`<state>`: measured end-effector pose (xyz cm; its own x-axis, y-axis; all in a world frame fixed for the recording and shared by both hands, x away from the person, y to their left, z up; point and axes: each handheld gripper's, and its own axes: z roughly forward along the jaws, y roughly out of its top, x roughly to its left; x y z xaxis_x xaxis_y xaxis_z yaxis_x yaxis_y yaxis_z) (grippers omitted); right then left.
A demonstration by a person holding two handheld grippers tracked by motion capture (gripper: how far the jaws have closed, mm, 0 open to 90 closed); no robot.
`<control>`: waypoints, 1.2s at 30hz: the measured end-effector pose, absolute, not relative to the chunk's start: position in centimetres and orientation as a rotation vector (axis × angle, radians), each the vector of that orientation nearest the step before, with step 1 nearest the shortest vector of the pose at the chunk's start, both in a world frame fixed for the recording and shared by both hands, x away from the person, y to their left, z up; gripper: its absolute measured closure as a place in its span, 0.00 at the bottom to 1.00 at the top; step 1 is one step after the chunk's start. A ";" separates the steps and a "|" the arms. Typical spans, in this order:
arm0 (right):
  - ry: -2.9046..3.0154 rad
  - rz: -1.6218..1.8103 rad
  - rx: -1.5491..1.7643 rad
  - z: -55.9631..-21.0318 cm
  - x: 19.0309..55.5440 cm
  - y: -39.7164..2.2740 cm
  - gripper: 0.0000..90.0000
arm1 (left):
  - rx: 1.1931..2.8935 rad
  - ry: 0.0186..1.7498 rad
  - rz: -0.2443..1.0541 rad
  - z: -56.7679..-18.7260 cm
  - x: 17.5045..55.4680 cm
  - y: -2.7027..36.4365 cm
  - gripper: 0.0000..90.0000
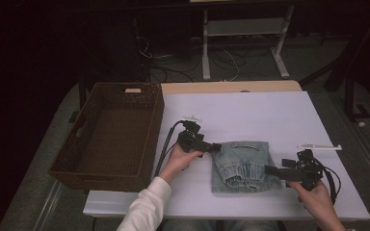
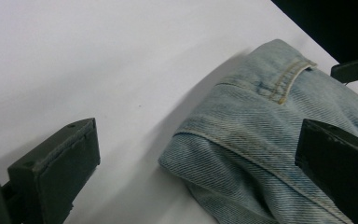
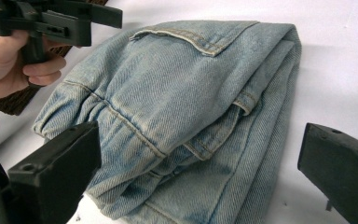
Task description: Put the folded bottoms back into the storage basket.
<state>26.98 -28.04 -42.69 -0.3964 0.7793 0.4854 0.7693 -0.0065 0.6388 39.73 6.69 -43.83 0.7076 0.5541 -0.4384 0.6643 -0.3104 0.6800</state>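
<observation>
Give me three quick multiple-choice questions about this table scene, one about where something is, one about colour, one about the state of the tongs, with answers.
1. Where does the woven basket stand relative to the folded denim garment?
A. On the person's left
B. On the person's right
C. On top of it

2. What colour is the garment?
A. Black
B. Light blue
C. Red

3. How are the left tongs and right tongs?
A. Both clamped on the basket
B. Both open at the garment's opposite ends
C. Both lying on the floor

Answers: 1 A, the basket sits at the table's left edge. 2 B, faded blue denim. 3 B, each pair's jaws stand wide apart beside the cloth.
</observation>
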 end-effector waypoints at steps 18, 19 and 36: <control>2.293 1.234 1.759 -43.7 28.1 -26.3 0.00 | 2.015 0.958 -0.183 -45.2 39.8 6.2 0.00; 2.296 1.220 1.774 -43.8 28.1 -26.3 0.00 | 2.015 0.956 -0.185 -45.2 39.8 6.2 0.01; 2.317 1.207 1.912 -44.3 27.8 -26.5 0.05 | 1.997 0.930 -0.226 -45.4 39.3 6.0 0.16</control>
<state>27.80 -26.50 -44.27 -0.2992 0.8079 0.5077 0.8791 0.0266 0.4758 39.31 5.99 -45.40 0.7012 0.5244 -0.4831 0.6875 -0.3180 0.6528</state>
